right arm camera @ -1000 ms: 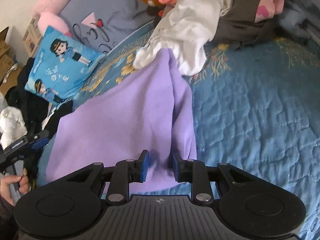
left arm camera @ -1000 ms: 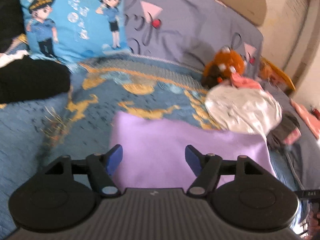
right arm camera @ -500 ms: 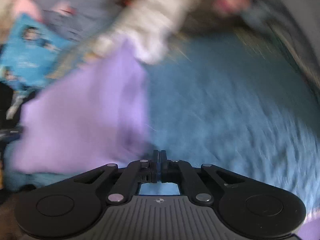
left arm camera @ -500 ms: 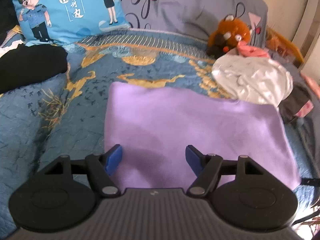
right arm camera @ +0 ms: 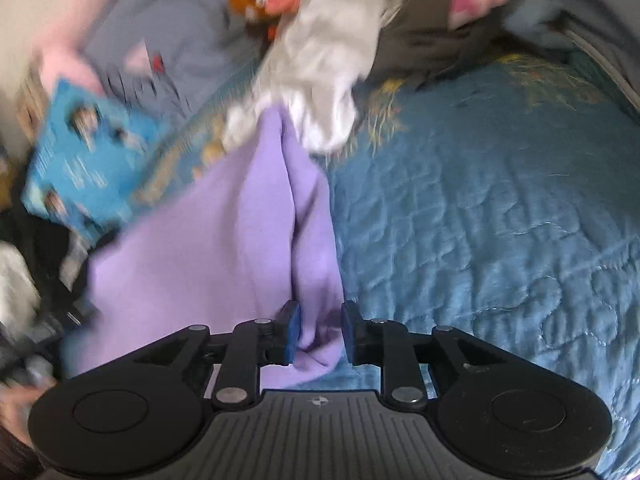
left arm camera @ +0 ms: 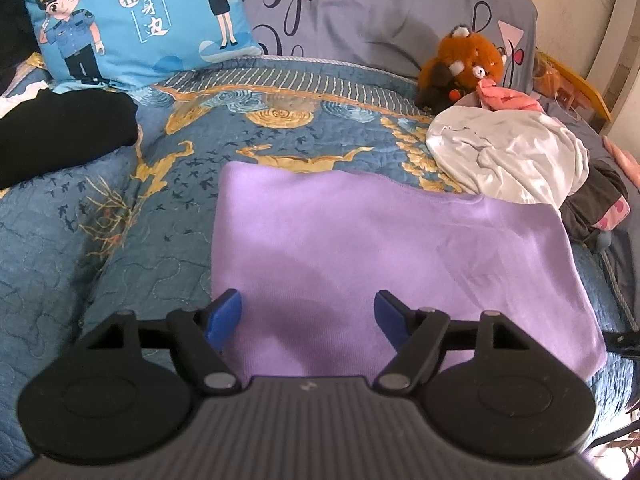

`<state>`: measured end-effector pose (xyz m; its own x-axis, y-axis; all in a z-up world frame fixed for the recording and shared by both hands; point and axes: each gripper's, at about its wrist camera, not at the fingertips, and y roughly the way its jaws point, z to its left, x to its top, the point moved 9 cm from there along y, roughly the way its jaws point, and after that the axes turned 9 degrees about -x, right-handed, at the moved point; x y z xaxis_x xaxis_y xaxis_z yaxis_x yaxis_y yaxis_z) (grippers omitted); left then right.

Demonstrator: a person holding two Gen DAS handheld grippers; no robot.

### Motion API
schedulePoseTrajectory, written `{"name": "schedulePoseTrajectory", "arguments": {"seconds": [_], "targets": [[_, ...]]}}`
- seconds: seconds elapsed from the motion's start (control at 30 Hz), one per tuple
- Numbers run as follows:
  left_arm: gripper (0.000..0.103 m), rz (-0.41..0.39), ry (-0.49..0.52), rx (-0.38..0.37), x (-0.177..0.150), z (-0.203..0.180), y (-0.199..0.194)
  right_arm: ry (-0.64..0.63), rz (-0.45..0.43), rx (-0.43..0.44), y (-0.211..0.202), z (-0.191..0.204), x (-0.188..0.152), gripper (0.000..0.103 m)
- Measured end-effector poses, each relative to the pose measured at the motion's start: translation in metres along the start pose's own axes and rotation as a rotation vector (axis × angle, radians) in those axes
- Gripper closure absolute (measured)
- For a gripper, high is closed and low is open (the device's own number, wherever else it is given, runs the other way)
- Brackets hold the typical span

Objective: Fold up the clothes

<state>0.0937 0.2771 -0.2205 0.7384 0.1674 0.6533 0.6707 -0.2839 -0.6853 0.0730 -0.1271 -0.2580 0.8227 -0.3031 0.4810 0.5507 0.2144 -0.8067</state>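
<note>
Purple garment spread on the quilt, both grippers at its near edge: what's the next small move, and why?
Probably close the right gripper on the bunched fold of the purple garment. Its jaws are opening with that fold between the pads, not clamped. The left gripper hangs wide open over the flat near edge, gripping nothing, so neither side is secured for folding.

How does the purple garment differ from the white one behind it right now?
The purple garment lies spread flat in a neat rectangle; the white garment sits bunched in a crumpled heap. The purple one is alone on the quilt; the white one is piled against dark clothes and a plush toy. Both rest on the bed.
</note>
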Motion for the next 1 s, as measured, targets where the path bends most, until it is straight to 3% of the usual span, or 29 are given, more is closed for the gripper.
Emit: {"name": "schedulePoseTrajectory", "arguments": {"seconds": [0.03, 0.1, 0.43, 0.53, 0.6, 0.77, 0.8, 0.87, 1.0], "targets": [[0.026, 0.0, 0.0, 0.0, 0.0, 0.0, 0.0, -0.032, -0.006, -0.026, 0.002, 0.003, -0.001, 0.081], [0.025, 0.0, 0.0, -0.002, 0.0, 0.001, 0.0, -0.076, -0.021, -0.062, 0.002, 0.008, -0.002, 0.093], [0.024, -0.017, -0.01, -0.008, 0.002, 0.001, -0.004, -0.052, -0.113, -0.106, -0.036, 0.0, 0.0, 0.097], [0.025, -0.02, -0.014, -0.008, 0.003, 0.002, -0.005, 0.038, -0.024, -0.122, -0.013, -0.015, -0.007, 0.097], [0.025, -0.022, -0.017, -0.008, 0.003, 0.003, -0.005, 0.155, 0.005, -0.086, -0.007, -0.026, -0.009, 0.097], [0.024, -0.027, -0.024, -0.007, 0.004, 0.004, -0.007, 0.26, -0.008, -0.068, -0.018, -0.043, -0.013, 0.094], [0.024, -0.028, -0.026, -0.007, 0.004, 0.004, -0.007, 0.261, -0.02, -0.105, -0.022, -0.047, -0.014, 0.1], [0.024, -0.029, -0.026, -0.007, 0.004, 0.004, -0.008, 0.191, -0.059, -0.192, -0.033, -0.051, -0.014, 0.1], [0.024, -0.024, -0.013, -0.007, 0.003, 0.001, -0.006, 0.056, -0.105, -0.113, -0.049, -0.033, -0.01, 0.096]]}}
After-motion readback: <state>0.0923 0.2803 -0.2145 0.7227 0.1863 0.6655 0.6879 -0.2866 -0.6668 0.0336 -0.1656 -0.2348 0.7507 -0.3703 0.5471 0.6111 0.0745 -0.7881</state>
